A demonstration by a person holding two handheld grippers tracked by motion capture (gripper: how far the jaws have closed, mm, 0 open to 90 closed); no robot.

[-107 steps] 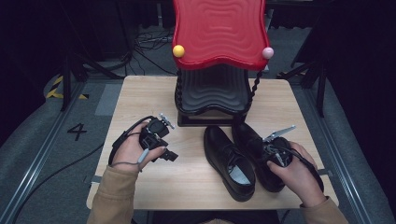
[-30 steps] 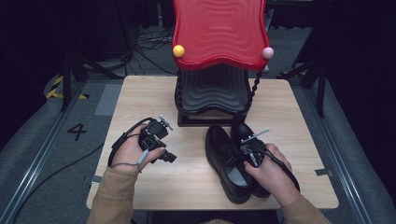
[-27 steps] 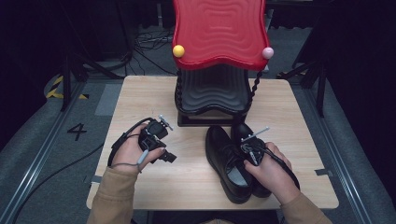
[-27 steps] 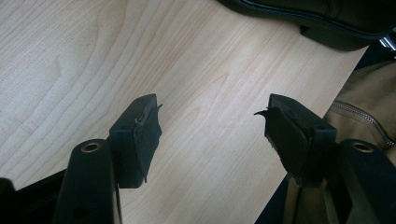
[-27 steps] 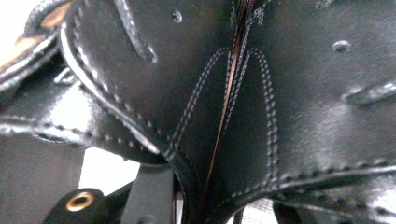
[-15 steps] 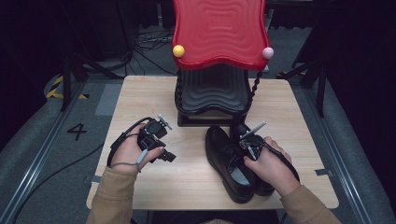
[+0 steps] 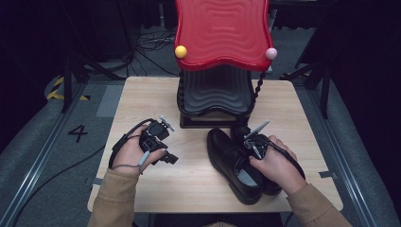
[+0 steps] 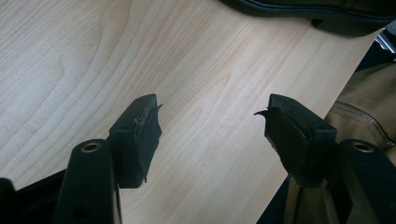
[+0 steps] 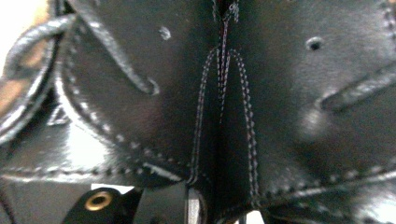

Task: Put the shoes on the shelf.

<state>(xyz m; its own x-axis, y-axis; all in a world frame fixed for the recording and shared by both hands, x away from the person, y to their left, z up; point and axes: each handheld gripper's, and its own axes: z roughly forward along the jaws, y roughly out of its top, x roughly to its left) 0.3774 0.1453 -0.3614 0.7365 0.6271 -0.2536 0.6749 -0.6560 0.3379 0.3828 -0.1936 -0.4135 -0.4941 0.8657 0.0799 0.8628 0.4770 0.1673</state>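
Right tool (image 7: 250,144) has just been closing, jaws clenched on the right shoe (image 9: 224,93) at five o'clock on the bench (image 7: 142,94); left tool (image 8: 212,135), at seven o'clock, is released

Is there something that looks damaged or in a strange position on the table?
The pads of the left gripper look worn: their tips are ragged and frayed. The two black shoes lie neatly side by side on the table, and the right gripper is down on them. Nothing is spilled.
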